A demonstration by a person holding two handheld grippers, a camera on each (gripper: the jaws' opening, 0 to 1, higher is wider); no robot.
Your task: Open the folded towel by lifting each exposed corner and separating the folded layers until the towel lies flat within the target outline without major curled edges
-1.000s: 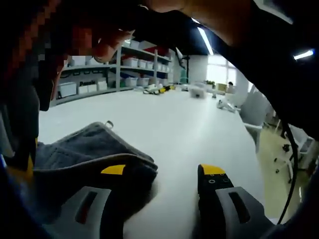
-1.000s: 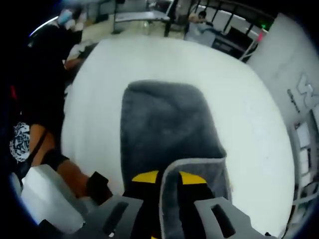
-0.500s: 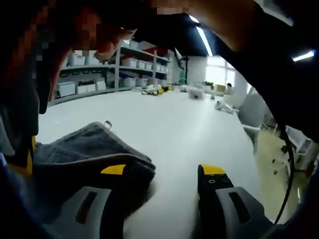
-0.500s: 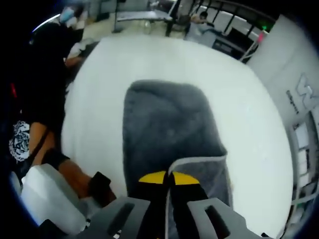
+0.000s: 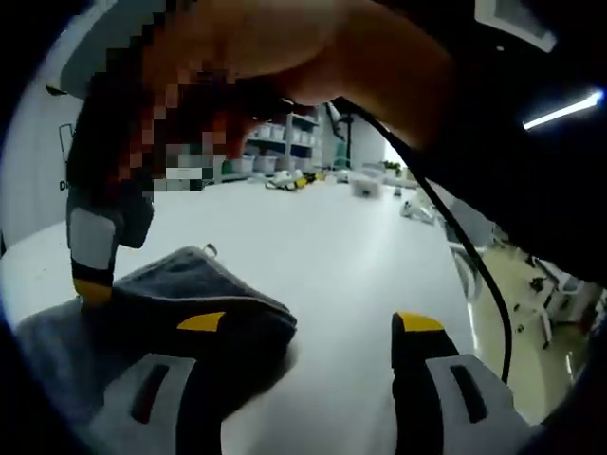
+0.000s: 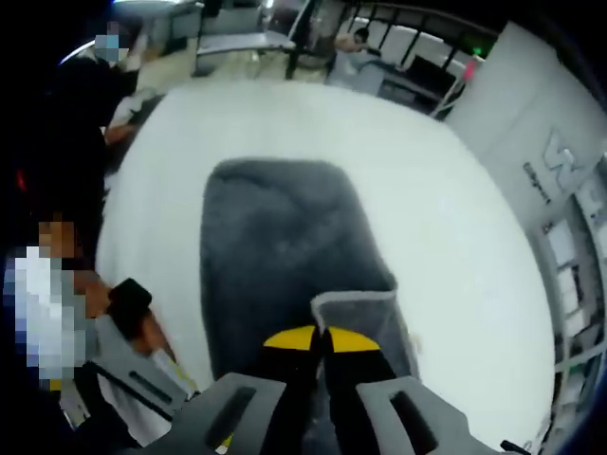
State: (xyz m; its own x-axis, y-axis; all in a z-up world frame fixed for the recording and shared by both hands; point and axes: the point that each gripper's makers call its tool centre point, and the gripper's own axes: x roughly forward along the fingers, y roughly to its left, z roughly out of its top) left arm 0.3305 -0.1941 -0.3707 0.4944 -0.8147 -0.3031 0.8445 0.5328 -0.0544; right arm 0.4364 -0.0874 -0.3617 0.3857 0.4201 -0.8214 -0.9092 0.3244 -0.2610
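White table [image 6: 455, 237], broad and bare around the work, with shelving of storage bins [image 5: 270, 133] along the far wall in the left gripper view. Grey towel [image 6: 275, 256] lies folded on the table, a thick plush stack; no target outline can be made out on the surface. Right tongs [image 6: 322, 338]: yellow tips pressed together, pinching a lighter hemmed corner of the top layer, which stands up off the stack between the jaws. In the left gripper view these same right tongs [image 5: 95, 270] come down from above onto the towel [image 5: 180, 284] at its near corner. Left tongs [image 5: 308, 325]: wide apart, holding nothing; one jaw sits over the towel's folded edge, the other over bare table. A small hanging loop [image 5: 209, 250] shows at the towel's far edge. Handling judgement: soft, limp, light, high-friction pile; it should drape and drag rather than slide, and layers may cling to each other. Best purchase looks to be the hemmed corners, where the cloth is flatter and firmer. Left tongs could pin or take the lower layer while the pinched corner is peeled back. Risk: catching two layers at once, or edges curling on release.
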